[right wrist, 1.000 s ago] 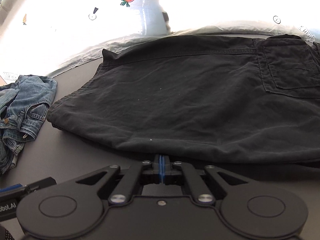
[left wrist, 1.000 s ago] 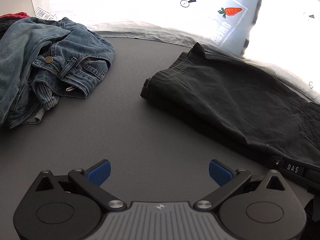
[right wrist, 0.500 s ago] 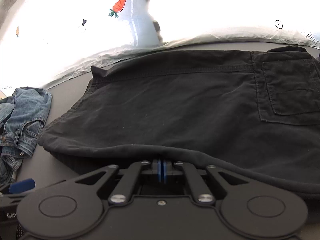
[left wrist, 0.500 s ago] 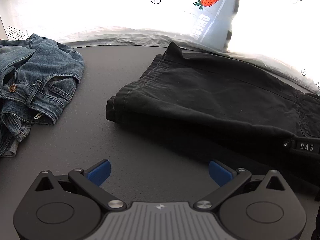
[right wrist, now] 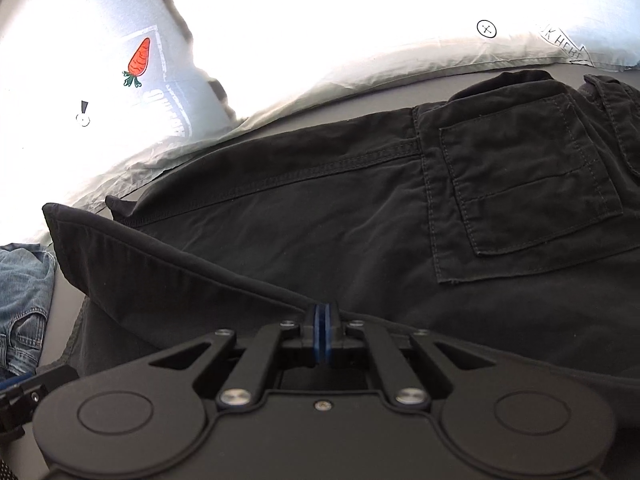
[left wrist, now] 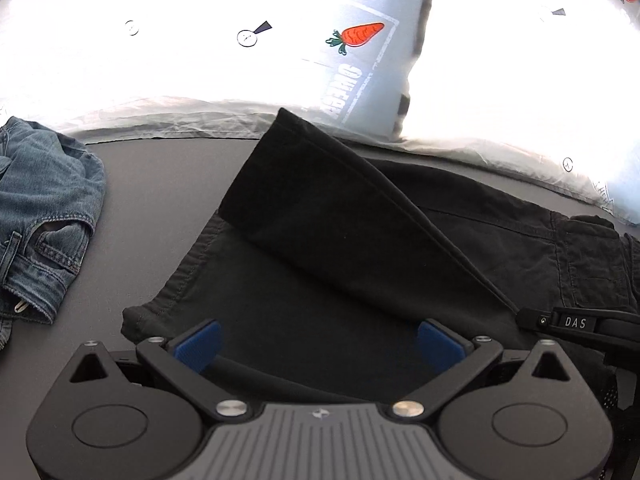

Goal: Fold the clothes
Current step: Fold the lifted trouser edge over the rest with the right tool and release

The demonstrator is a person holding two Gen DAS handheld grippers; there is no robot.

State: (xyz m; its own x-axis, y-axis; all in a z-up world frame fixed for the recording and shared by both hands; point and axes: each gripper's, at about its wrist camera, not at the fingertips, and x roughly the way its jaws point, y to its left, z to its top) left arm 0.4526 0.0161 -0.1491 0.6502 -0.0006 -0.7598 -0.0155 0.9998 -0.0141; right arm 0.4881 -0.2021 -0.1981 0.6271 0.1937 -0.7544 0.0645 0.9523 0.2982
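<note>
Black shorts lie on the dark grey table, back pocket up at the right. My right gripper is shut on the near edge of the shorts and holds a flap of the top layer lifted off the layer below. It shows from the side in the left wrist view. My left gripper is open, its blue pads either side of the lower layer's near edge at the left hem, low over the cloth.
Crumpled blue jeans lie on the table at the left, also in the right wrist view. A bright white sheet with carrot prints runs along the table's far edge.
My right gripper has lifted the near edge of the shorts, raising a flap. My left gripper has moved right and forward until its open fingers are over the shorts' lower layer.
</note>
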